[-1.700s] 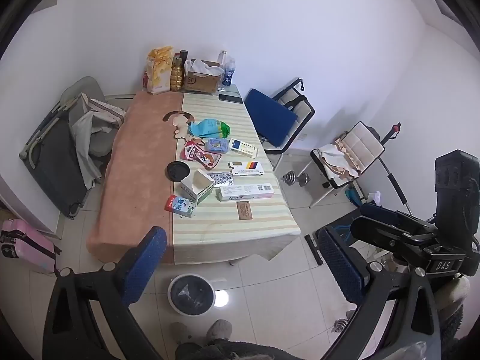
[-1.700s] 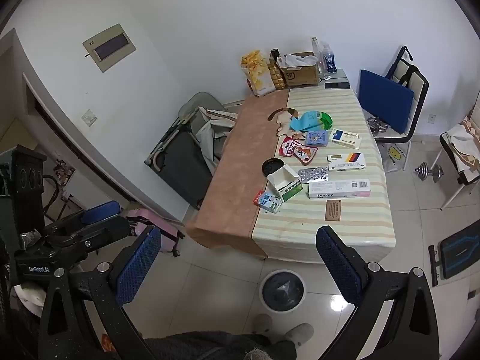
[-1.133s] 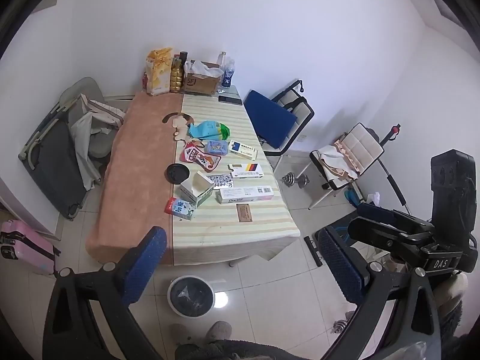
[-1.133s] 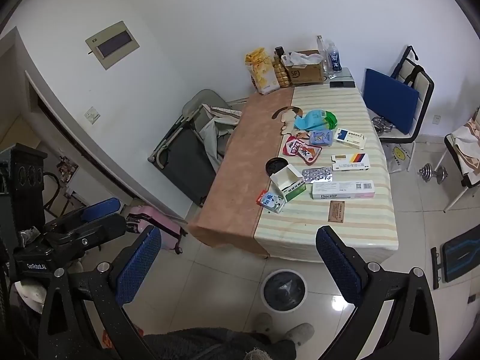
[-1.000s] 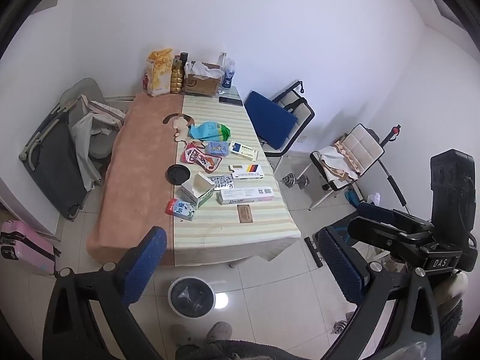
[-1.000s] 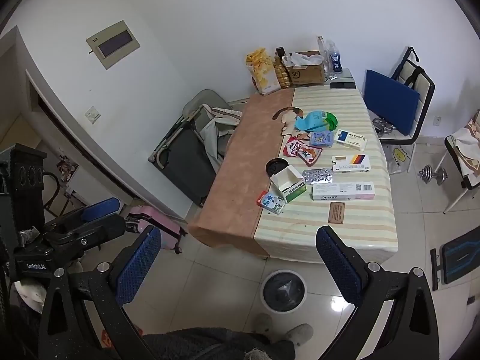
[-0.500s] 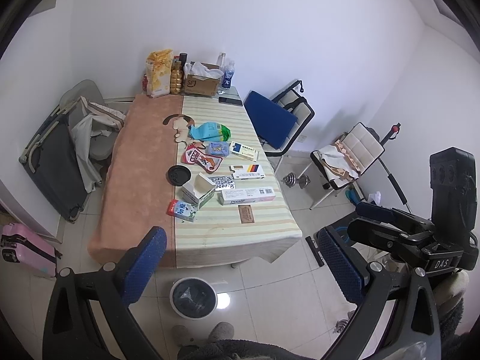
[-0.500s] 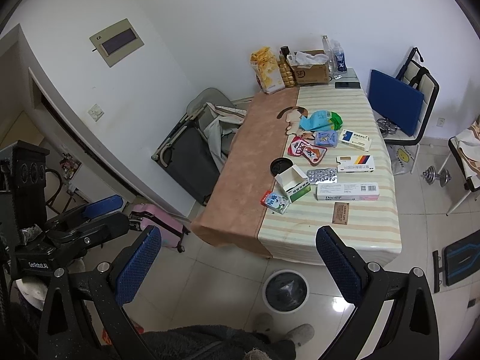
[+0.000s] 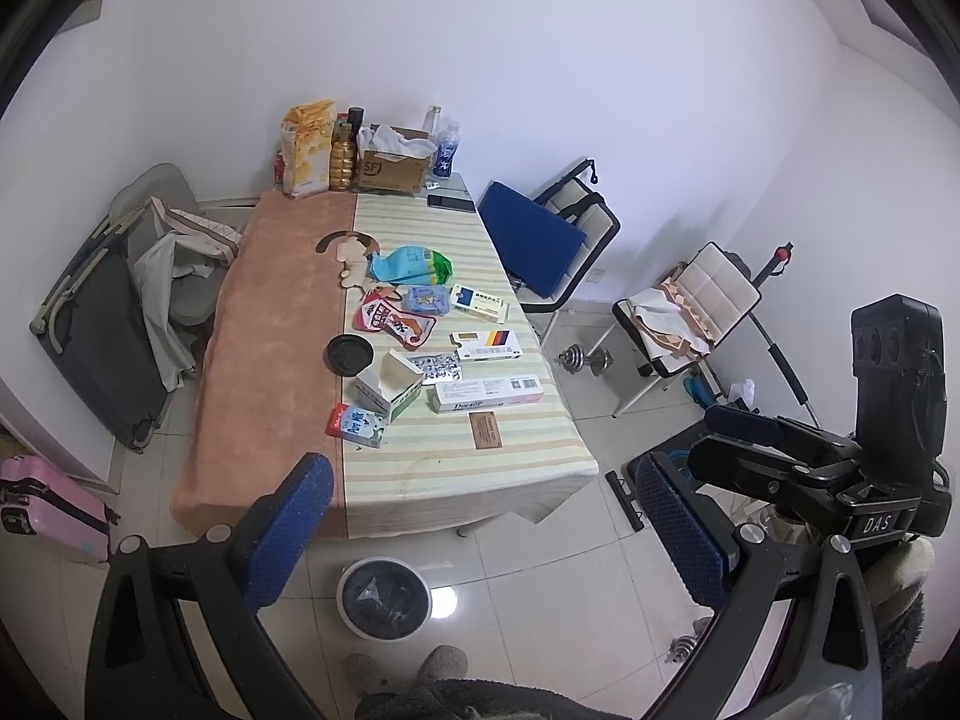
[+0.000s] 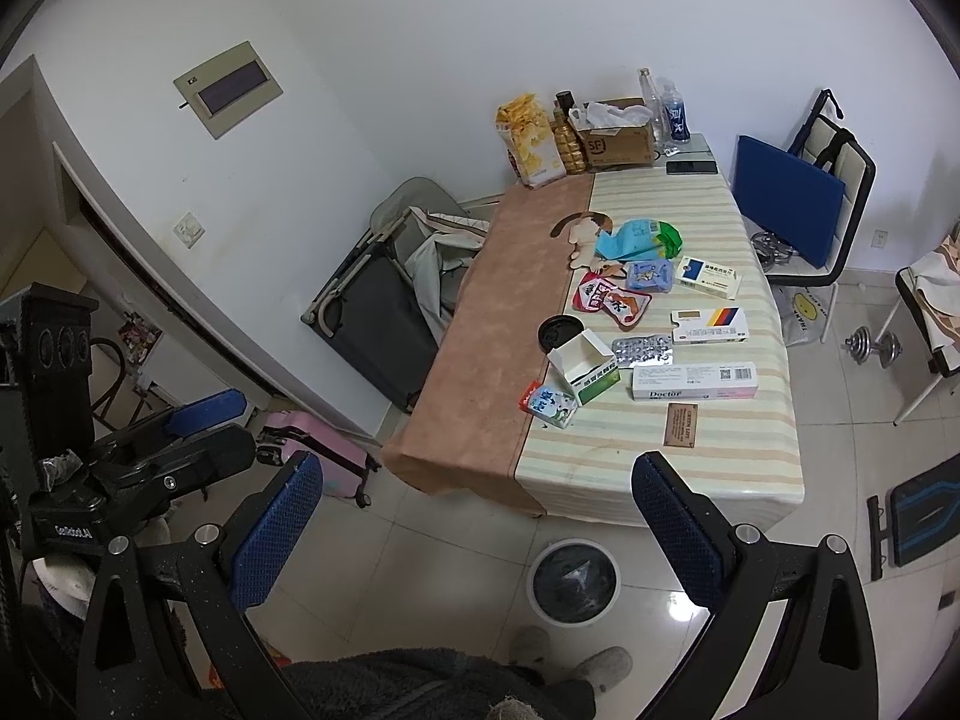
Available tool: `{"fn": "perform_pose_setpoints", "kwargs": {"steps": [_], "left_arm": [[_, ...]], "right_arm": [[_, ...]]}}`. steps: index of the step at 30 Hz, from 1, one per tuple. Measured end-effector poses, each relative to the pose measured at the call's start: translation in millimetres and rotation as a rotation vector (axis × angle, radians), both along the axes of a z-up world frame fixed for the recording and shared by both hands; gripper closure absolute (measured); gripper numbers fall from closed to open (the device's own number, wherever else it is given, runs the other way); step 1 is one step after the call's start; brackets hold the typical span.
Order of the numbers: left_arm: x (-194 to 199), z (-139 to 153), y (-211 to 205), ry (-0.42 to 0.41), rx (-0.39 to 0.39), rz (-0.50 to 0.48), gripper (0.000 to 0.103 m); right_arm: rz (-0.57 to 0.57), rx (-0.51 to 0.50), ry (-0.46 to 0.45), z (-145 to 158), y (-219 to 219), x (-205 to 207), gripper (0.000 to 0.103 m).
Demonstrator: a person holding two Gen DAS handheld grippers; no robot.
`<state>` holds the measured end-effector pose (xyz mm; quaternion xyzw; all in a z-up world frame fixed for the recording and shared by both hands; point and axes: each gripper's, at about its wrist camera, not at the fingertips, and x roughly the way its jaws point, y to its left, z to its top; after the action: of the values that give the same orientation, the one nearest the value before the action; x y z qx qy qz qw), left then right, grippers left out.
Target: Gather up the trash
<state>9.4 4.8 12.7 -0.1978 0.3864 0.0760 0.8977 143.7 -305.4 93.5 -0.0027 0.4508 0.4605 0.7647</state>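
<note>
Both my left gripper (image 9: 483,531) and right gripper (image 10: 477,531) are wide open and empty, far from the desk (image 9: 414,462), so a hasty reach may knock the trash (image 9: 487,393) down beside the bin (image 9: 384,598).

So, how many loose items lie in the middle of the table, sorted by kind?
Boxes: 4
Pouches and bags: 3
Blister packs: 1
Small cartons: 1
Black lids: 1
Brown cards: 1
Total: 11
</note>
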Motion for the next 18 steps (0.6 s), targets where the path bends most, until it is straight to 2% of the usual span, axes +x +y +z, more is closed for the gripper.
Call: {"fn": "perform_pose_setpoints", "kwargs": {"steps": [18], "left_arm": [[8.9,3.7,0.2,-0.003,0.003,-0.013,0.000]], "right_arm": [[-0.003,0.009,0.005,2.4,-1.3,3.9,0.000]]}}
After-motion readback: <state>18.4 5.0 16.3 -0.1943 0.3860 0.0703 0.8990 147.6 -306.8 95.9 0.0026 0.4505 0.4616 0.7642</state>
